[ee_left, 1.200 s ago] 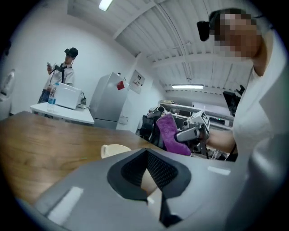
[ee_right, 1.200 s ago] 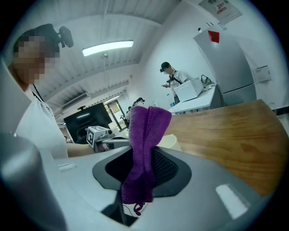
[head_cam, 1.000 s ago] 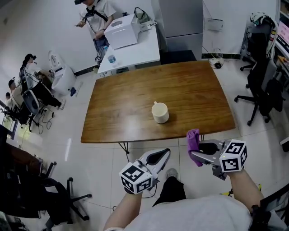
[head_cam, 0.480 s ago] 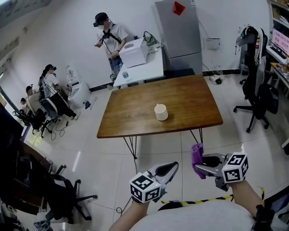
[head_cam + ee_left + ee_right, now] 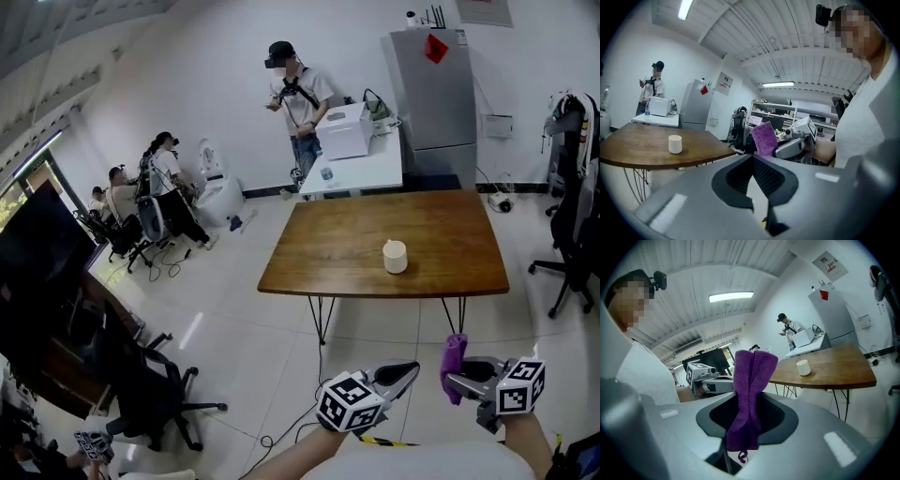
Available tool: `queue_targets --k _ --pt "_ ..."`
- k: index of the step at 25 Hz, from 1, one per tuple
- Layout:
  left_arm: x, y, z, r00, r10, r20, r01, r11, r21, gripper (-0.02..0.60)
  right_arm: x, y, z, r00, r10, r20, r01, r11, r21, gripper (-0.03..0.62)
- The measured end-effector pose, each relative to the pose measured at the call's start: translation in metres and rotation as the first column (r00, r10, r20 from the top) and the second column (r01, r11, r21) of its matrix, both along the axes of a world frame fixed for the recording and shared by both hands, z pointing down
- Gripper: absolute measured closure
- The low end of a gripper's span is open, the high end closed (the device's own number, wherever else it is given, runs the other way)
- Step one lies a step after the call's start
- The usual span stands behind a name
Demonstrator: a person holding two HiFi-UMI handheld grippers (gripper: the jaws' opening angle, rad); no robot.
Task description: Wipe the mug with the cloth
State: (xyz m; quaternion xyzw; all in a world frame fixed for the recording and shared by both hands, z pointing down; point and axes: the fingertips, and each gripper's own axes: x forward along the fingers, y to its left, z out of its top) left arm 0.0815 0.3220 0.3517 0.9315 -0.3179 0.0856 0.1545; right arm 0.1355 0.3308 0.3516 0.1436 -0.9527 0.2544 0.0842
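Right gripper [image 5: 749, 401] is clamped on the folded cloth [image 5: 751, 380]. Left gripper [image 5: 753, 161] is fully closed and empty. Mug [image 5: 395, 256] stands upright on the table [image 5: 319, 267], right of centre toward the near edge, well apart from both grippers. Risk: wiped unsteadied, the mug could slide or tip; the cloth could slip.

**No legible writing in my feeds**

I can make out no word, brand or number anywhere. A red diamond sticker [image 5: 435, 48] sits on the grey fridge [image 5: 441, 103]; whether it bears print I cannot tell. The wall poster [image 5: 830, 266] beside the fridge has print too small to read. The left cube [image 5: 349, 403] and the right cube [image 5: 523, 386] show only black-and-white square patterns, no letters.
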Motion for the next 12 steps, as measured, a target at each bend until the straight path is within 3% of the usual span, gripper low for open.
queue_targets --k 5,12 --pt "-0.009 -0.021 -0.001 1.000 -0.030 0.000 0.030 1.000 -0.005 0.581 -0.006 -0.017 0.002 1.000 -0.012 0.000 0.012 1.000 -0.009 0.470" --pt "-0.054 -0.003 -0.009 0.999 -0.032 -0.010 0.032 0.999 0.010 0.581 -0.058 0.004 -0.008 1.000 -0.021 0.012 0.021 1.000 0.003 0.470"
